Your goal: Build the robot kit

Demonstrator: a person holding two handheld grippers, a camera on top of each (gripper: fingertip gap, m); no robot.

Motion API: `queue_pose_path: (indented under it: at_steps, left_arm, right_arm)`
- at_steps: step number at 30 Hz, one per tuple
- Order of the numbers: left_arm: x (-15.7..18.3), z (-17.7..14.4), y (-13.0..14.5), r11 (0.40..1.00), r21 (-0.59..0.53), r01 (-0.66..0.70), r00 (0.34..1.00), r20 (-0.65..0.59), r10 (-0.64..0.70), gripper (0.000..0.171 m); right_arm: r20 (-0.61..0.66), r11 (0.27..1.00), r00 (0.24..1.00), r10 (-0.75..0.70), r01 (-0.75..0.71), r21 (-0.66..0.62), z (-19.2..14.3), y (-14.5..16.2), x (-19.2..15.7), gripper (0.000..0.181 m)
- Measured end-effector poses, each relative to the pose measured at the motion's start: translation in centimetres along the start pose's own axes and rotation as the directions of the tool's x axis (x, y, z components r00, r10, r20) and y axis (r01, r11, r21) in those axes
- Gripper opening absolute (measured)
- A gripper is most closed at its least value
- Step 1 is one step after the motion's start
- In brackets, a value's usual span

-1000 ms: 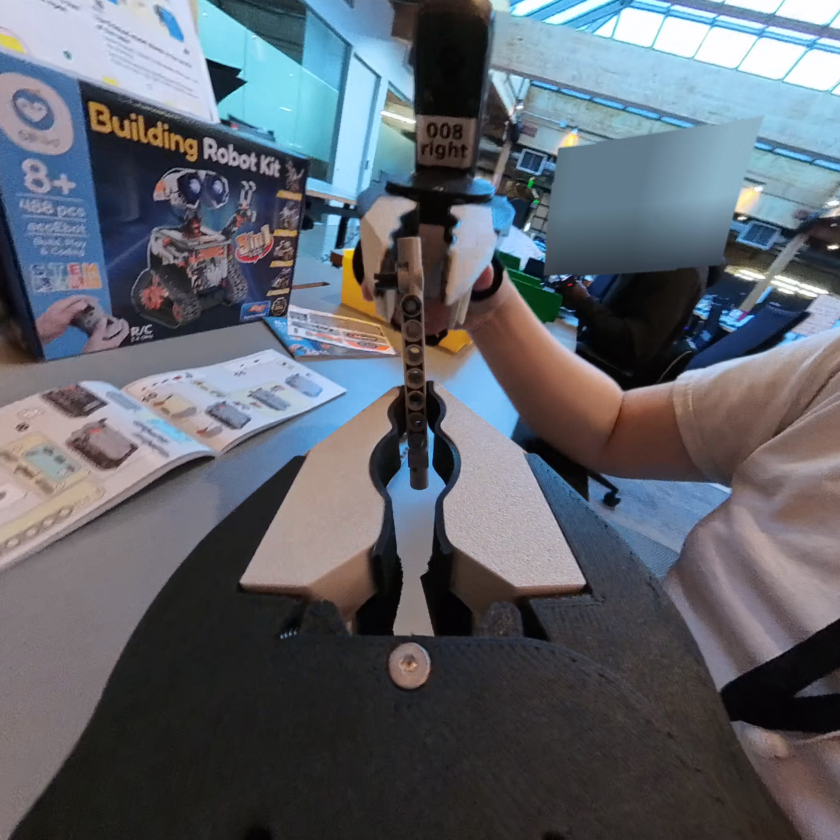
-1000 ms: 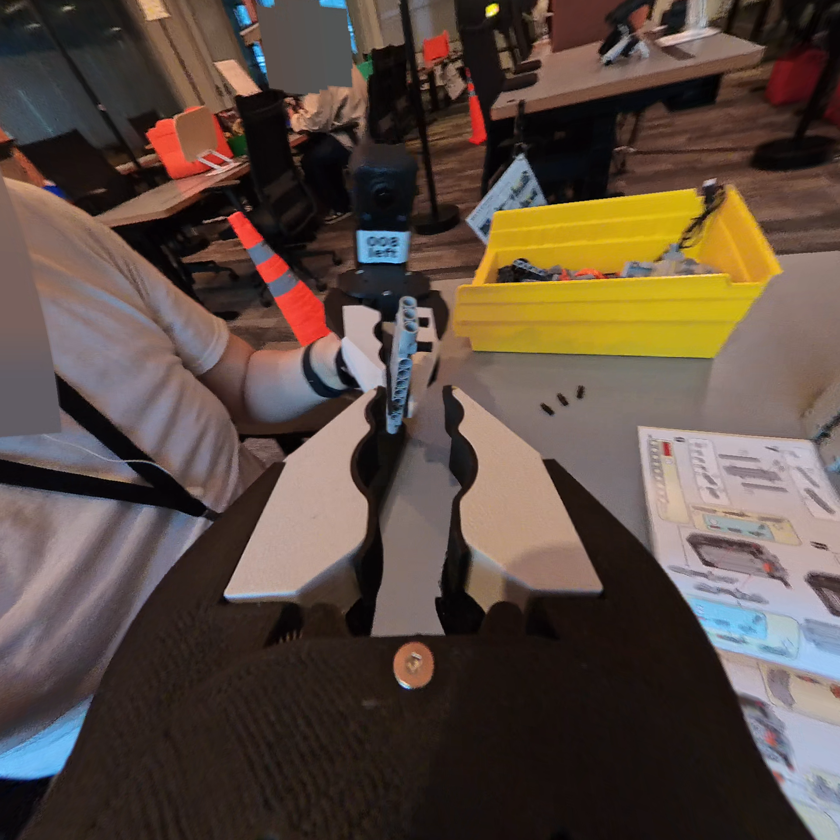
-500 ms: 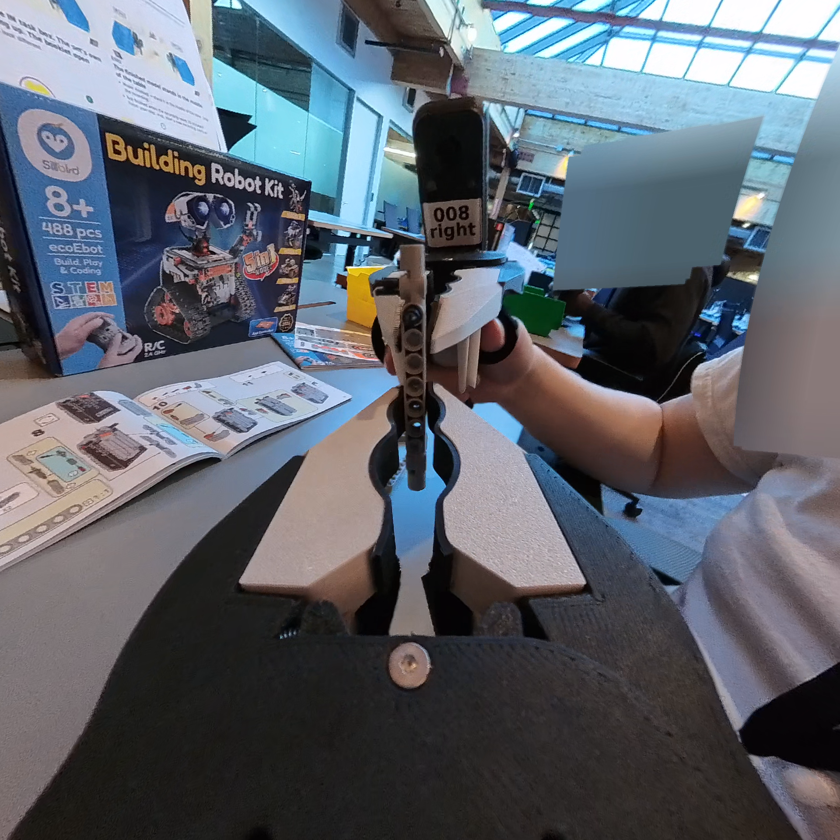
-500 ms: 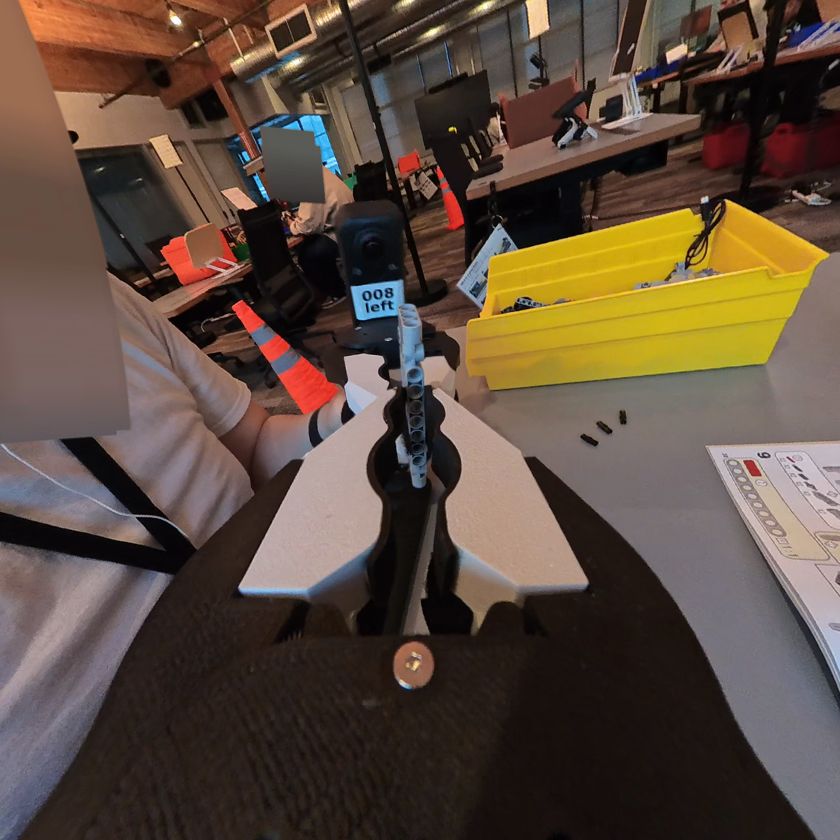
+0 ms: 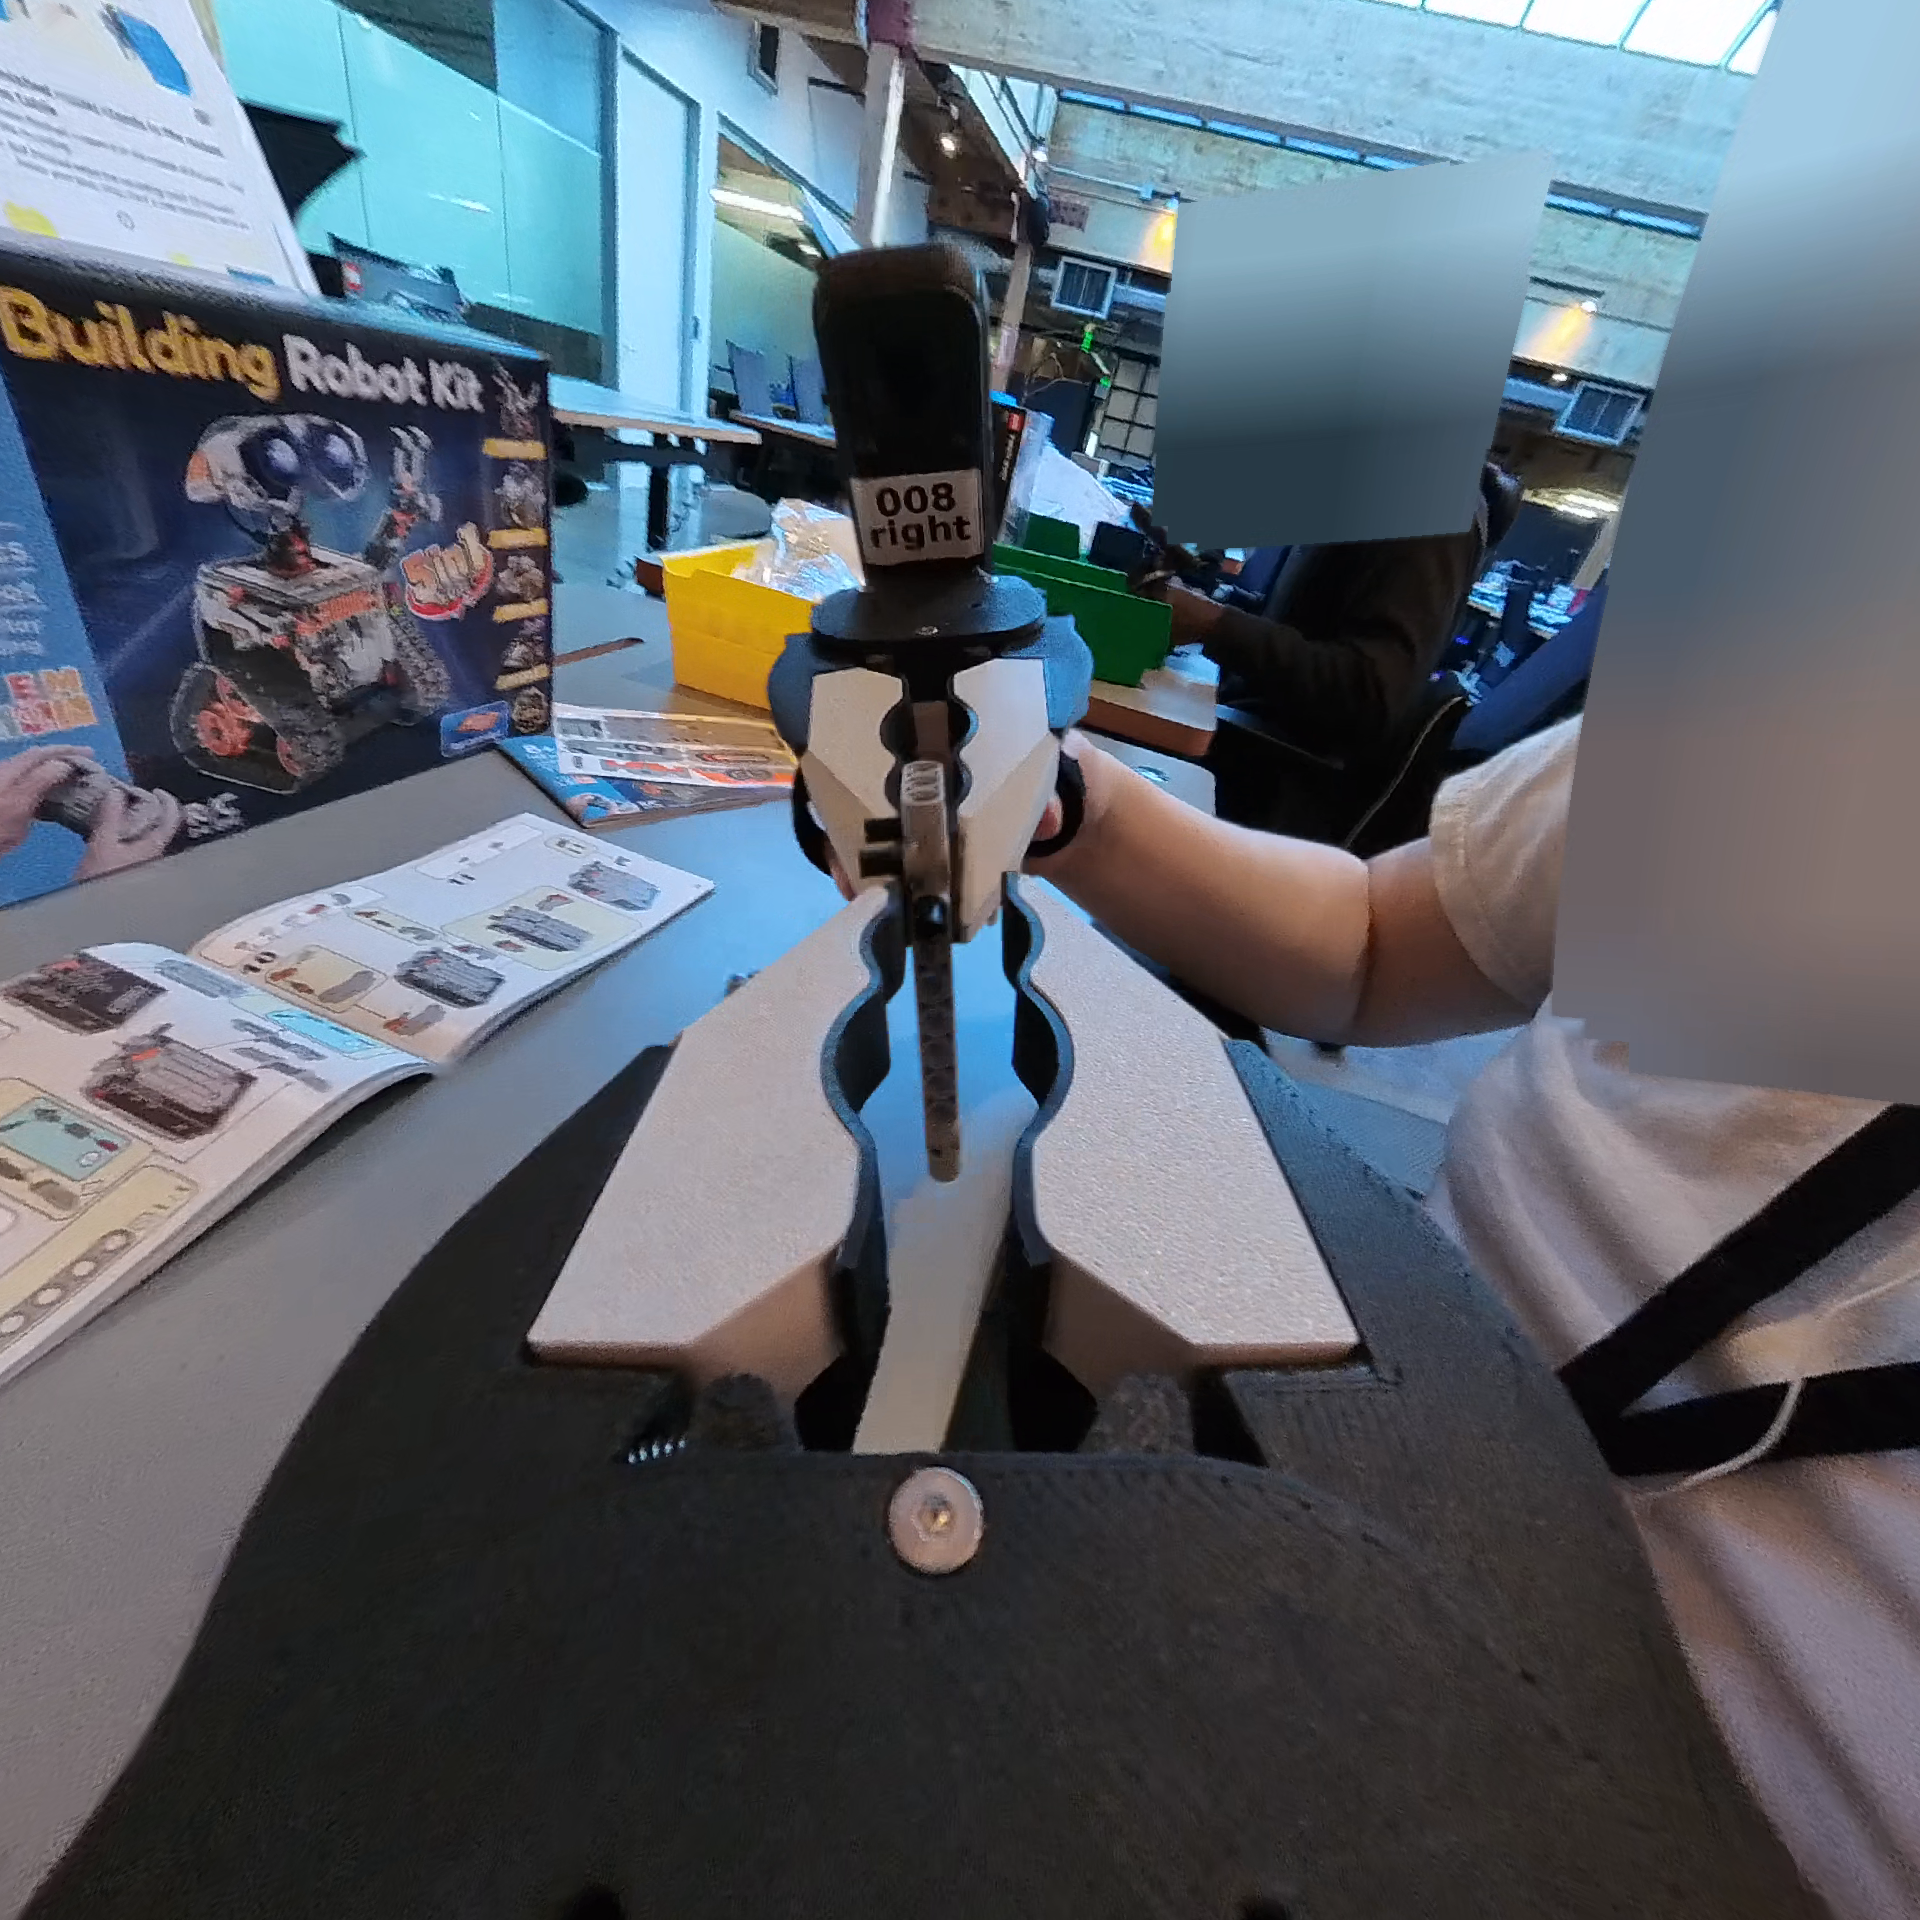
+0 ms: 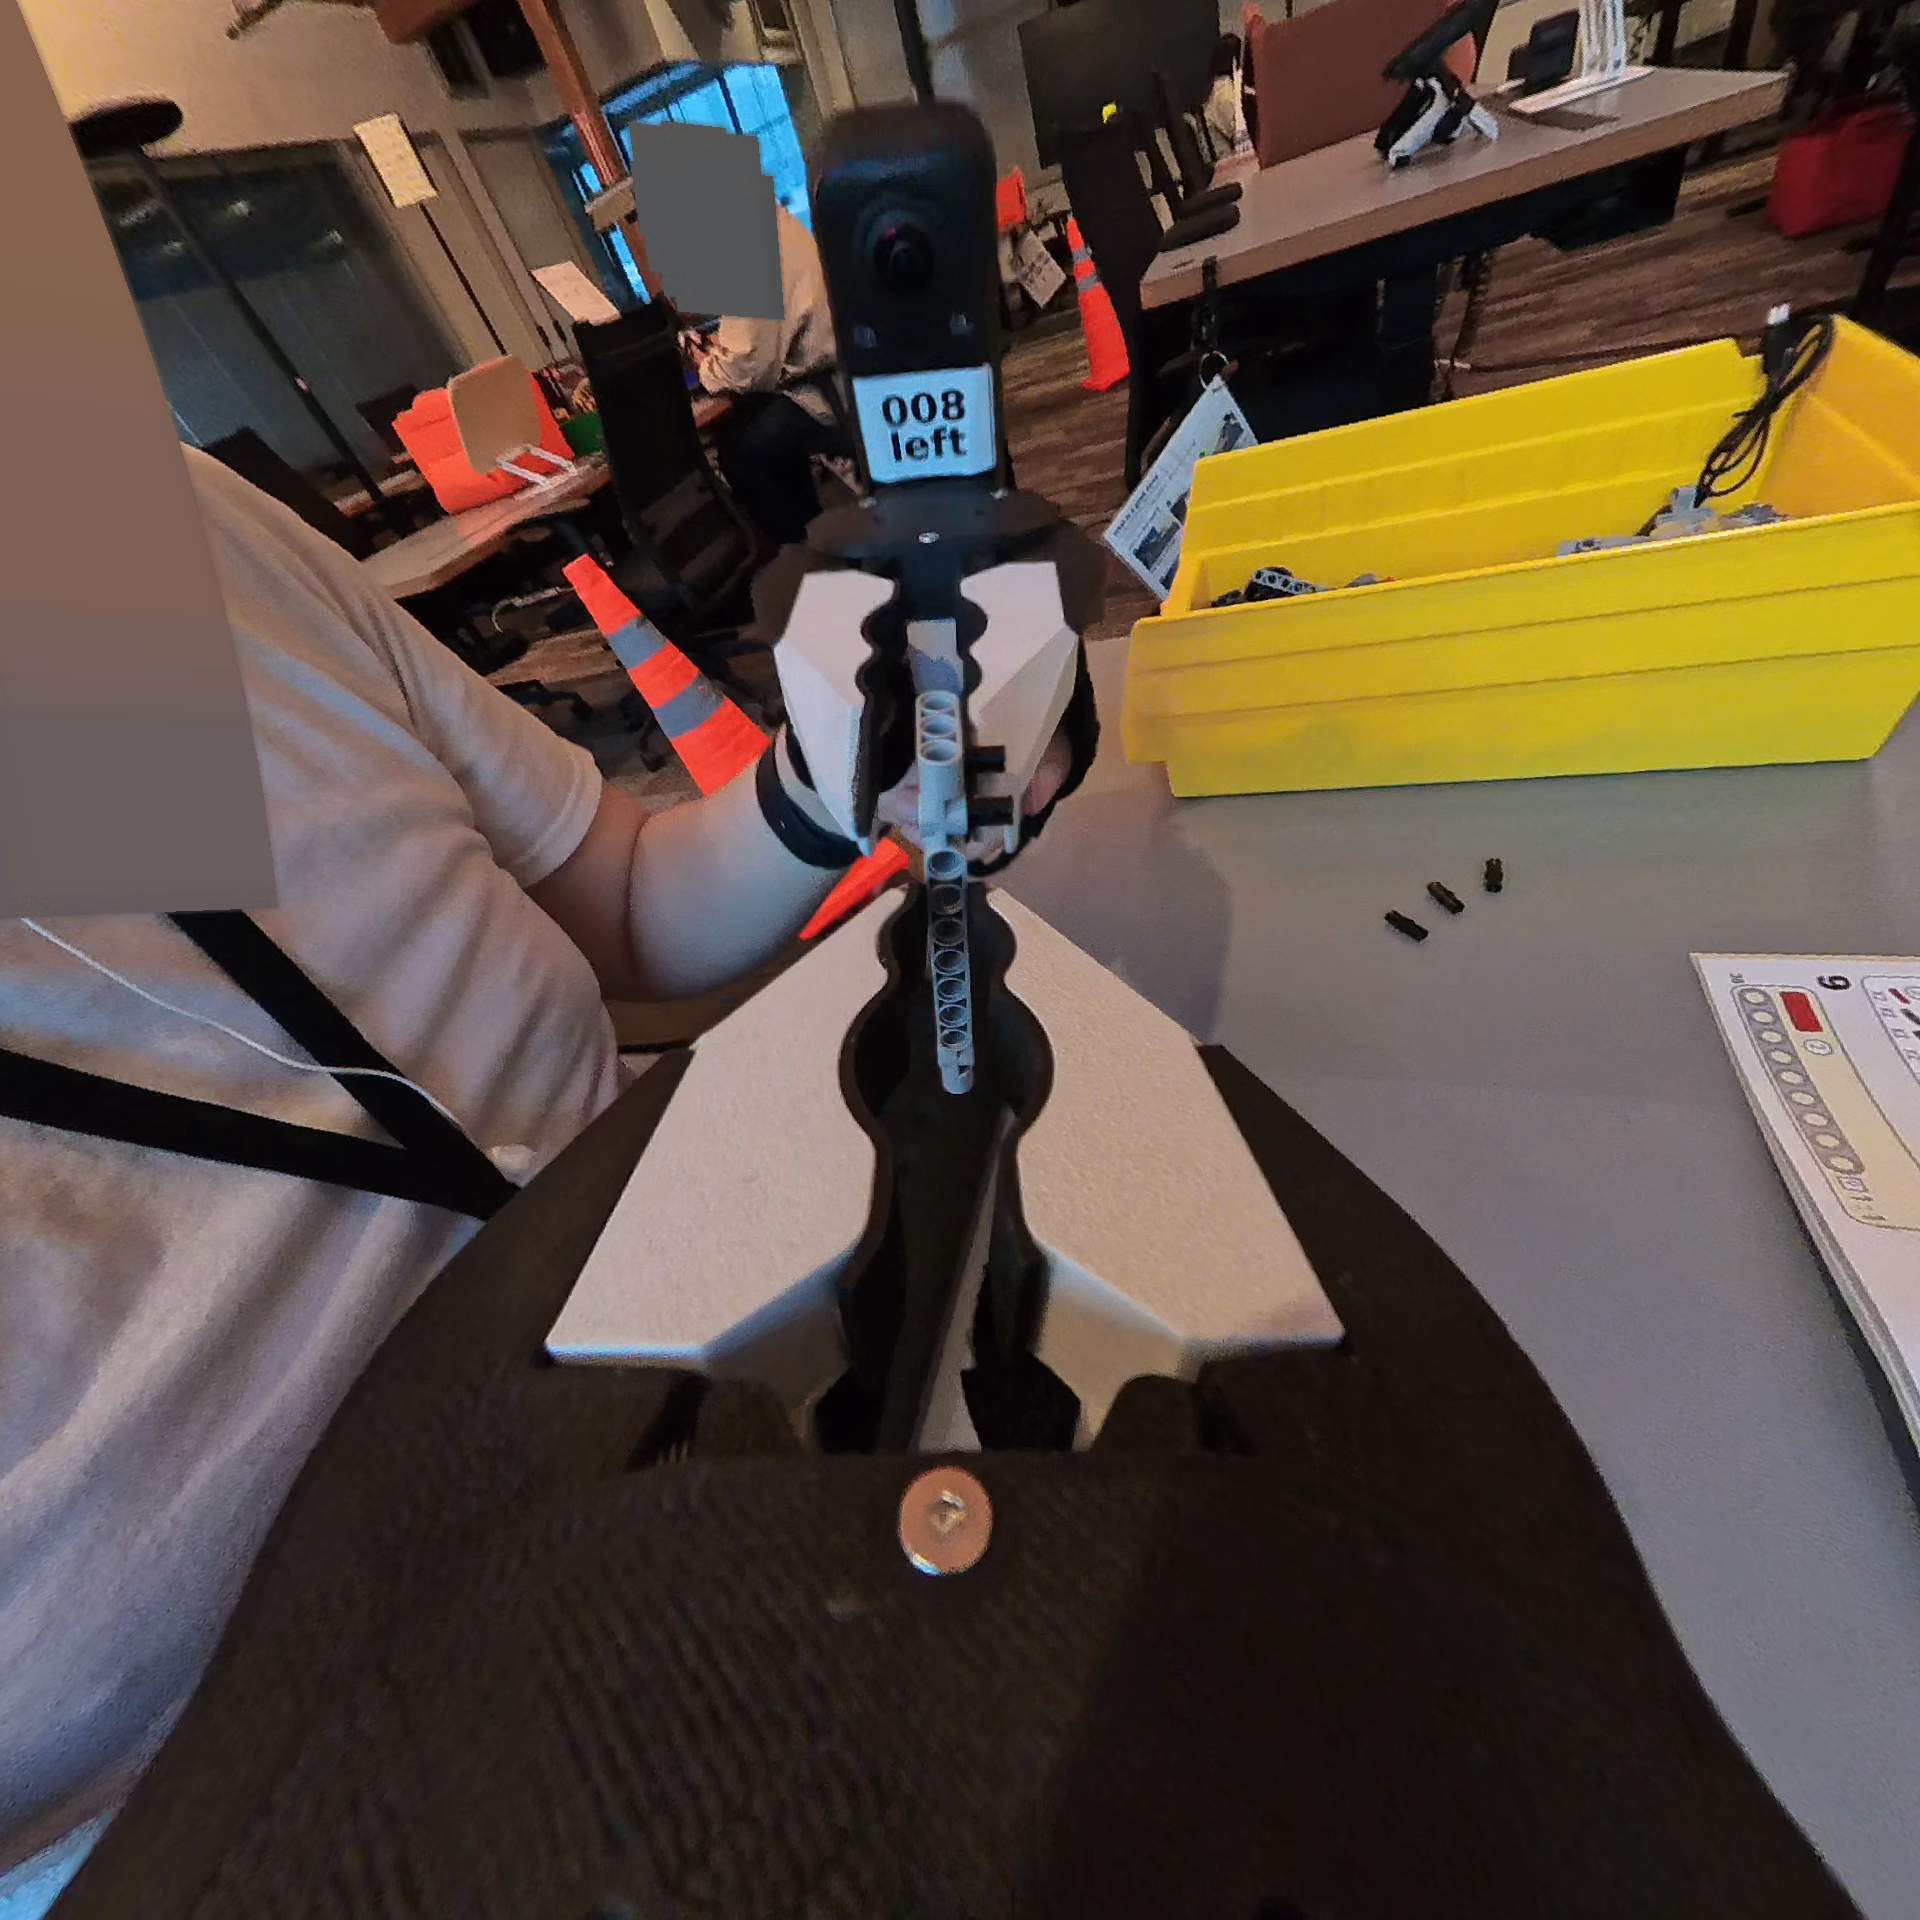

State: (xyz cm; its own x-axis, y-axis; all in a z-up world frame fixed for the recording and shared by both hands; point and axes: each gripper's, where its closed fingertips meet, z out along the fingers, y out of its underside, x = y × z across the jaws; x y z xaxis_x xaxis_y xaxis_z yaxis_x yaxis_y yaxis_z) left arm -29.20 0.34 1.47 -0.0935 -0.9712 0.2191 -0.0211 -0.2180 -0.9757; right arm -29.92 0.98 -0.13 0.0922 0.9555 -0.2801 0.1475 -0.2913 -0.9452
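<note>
A grey perforated beam [image 5: 935, 1039] with black pins on its side hangs in the air between my two grippers, which face each other tip to tip above the grey table [image 5: 208, 1403]. My right gripper [image 6: 948, 904] is shut on the beam [image 6: 948, 987]. My left gripper [image 5: 945, 899] has its jaws parted on either side of the beam's near end, with a gap on both sides. The right gripper also shows in the left wrist view [image 5: 925, 831], and the left gripper shows in the right wrist view [image 6: 930, 821].
A robot kit box [image 5: 270, 561] stands at the back left, with an open instruction booklet [image 5: 312, 997] in front of it. A yellow bin [image 6: 1507, 644] of parts stands on the table, with three small black pins [image 6: 1444, 899] near it. The person's torso and arms are close by. Less than 4 cm separates the two grippers' tips.
One second ago my left gripper held the beam and my right was open. The right gripper then shut on the beam. My left jaws have now parted from it.
</note>
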Motion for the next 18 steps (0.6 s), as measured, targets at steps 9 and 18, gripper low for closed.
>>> queue_pose_path:
  at_steps: [9, 18]
  left_arm:
    - [-0.6, 0.3, -1.0, 0.994, 0.108, 0.005, 0.998, 0.062, -0.012, 0.005]
    - [0.1, -0.8, -3.8, 0.955, 0.293, -0.043, 0.998, 0.057, 0.028, 0.004]
  right_arm:
    - [-0.076, 0.998, 0.995, -0.062, 0.064, 0.029, -0.2, -0.4, 0.4, 0.017]
    - [-0.028, 0.985, 0.992, -0.124, 0.126, 0.118, 1.6, -1.2, -0.6, 0.006]
